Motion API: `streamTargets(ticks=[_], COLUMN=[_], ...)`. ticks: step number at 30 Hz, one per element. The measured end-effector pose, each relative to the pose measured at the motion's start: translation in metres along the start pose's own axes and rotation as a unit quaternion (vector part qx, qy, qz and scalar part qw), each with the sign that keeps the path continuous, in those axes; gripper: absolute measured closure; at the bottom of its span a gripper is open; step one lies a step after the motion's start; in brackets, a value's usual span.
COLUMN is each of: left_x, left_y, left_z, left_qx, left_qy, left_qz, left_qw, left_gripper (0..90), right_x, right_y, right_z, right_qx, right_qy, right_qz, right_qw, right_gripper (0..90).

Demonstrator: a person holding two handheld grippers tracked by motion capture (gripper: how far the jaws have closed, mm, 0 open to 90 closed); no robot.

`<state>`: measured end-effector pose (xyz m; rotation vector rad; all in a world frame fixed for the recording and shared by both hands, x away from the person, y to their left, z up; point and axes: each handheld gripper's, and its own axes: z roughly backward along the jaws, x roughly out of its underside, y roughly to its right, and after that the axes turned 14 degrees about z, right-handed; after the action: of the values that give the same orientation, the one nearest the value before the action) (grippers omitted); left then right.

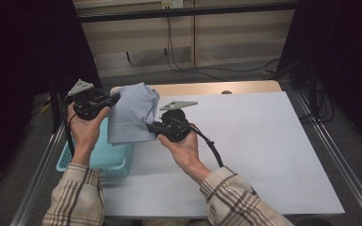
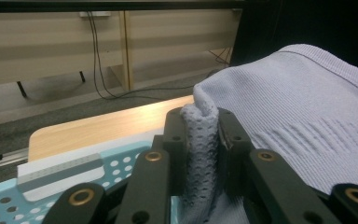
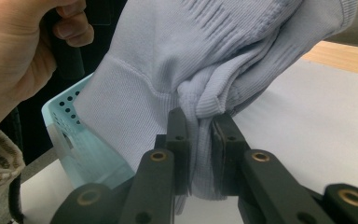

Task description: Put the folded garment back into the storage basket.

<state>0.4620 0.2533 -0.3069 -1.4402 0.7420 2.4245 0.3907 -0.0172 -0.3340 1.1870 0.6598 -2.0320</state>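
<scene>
Lavender knit garment (image 1: 133, 115) hangs between 2 grippers above the light-blue basket (image 1: 104, 160): left gripper (image 1: 115, 100) pinches its far-left edge, right gripper (image 1: 152, 126) pinches a bunched fold.

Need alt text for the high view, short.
A person holds a pale blue knit garment in the air between two hand-held grippers, the left hand-held gripper and the right hand-held gripper each clamped on its fabric. It hangs above a light blue perforated basket at the left edge of a white table.
</scene>
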Motion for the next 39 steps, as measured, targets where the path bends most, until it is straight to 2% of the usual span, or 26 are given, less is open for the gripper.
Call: streamTargets(ticks=[6, 7, 8, 9, 11, 12, 14, 19, 20, 21, 23, 25, 26, 28, 29, 30, 31, 32, 39], left_x=[0.003, 0.003, 0.002, 0.001, 0.0, 0.0, -0.001, 0.0, 0.0, 0.0, 0.001, 0.002, 0.003, 0.003, 0.002, 0.002, 0.002, 0.002, 0.0], left_y=[-0.009, -0.009, -0.011, -0.011, -0.015, -0.015, -0.018, -0.022, -0.024, -0.024, -0.026, -0.029, -0.03, -0.032, -0.033, -0.034, -0.035, -0.035, -0.044], left_z=[0.004, 0.006, 0.006, 0.008, 0.011, 0.011, 0.014, 0.017, 0.017, 0.018, 0.019, 0.02, 0.02, 0.021, 0.022, 0.022, 0.022, 0.023, 0.028], left_qx=[-0.004, -0.006, -0.005, -0.007, -0.01, -0.011, -0.011, -0.012, -0.018, -0.02, -0.019, -0.024, -0.024, -0.028, -0.03, -0.028, -0.03, -0.029, -0.042], left_qy=[0.002, -0.004, 0.005, -0.001, 0.005, 0.006, 0.008, 0.001, 0.003, 0.003, 0.005, 0.006, 0.005, 0.005, 0.006, 0.005, 0.011, 0.005, 0.012], left_qz=[0.01, 0.013, 0.012, 0.015, 0.008, 0.013, 0.013, 0.019, 0.01, 0.014, 0.02, 0.017, 0.019, 0.021, 0.019, 0.019, 0.019, 0.024, 0.024], left_qw=[0.9999, 0.9999, 0.9999, 0.9999, 0.9999, 0.9998, 0.9998, 0.9998, 0.9998, 0.9997, 0.9996, 0.9995, 0.9995, 0.9994, 0.9993, 0.9994, 0.9993, 0.9993, 0.9988], left_gripper=[76.7, 76.7, 76.6, 76.7, 76.7, 76.6, 76.7, 76.7, 76.7, 76.7, 76.6, 76.6, 76.6, 76.7, 76.7, 76.7, 76.7, 76.6, 76.6], right_x=[0.0, -0.001, -0.002, -0.003, -0.005, -0.006, -0.008, -0.011, -0.012, -0.012, -0.014, -0.014, -0.015, -0.016, -0.016, -0.017, -0.018, -0.019, -0.023], right_y=[-0.007, -0.008, -0.01, -0.011, -0.013, -0.013, -0.016, -0.022, -0.023, -0.023, -0.026, -0.027, -0.028, -0.031, -0.031, -0.033, -0.035, -0.036, -0.041], right_z=[-0.01, -0.012, -0.014, -0.015, -0.017, -0.018, -0.02, -0.025, -0.026, -0.028, -0.03, -0.032, -0.034, -0.036, -0.037, -0.038, -0.04, -0.042, -0.052], right_qx=[-0.008, -0.009, -0.012, -0.015, -0.015, -0.015, -0.016, -0.018, -0.018, -0.014, -0.02, -0.021, -0.028, -0.026, -0.025, -0.025, -0.023, -0.022, -0.031], right_qy=[-0.003, -0.004, -0.003, -0.005, -0.003, -0.004, -0.002, -0.006, -0.009, -0.012, -0.011, -0.013, -0.01, -0.01, -0.013, -0.011, -0.012, -0.011, -0.013], right_qz=[0.003, 0.004, 0.003, 0.003, 0.002, 0.013, 0.009, 0.009, 0.015, 0.028, 0.02, 0.023, 0.014, 0.017, 0.032, 0.023, 0.025, 0.031, 0.027], right_qw=[1.0, 0.9999, 0.9999, 0.9999, 0.9999, 0.9998, 0.9998, 0.9998, 0.9997, 0.9994, 0.9995, 0.9994, 0.9995, 0.9995, 0.9991, 0.9994, 0.9994, 0.9992, 0.9991], right_gripper=[79.9, 79.9, 79.9, 79.9, 79.9, 79.9, 79.9, 79.9, 79.8, 79.8, 79.8, 79.9, 79.9, 79.9, 79.8, 79.9, 79.8, 79.9, 79.8])
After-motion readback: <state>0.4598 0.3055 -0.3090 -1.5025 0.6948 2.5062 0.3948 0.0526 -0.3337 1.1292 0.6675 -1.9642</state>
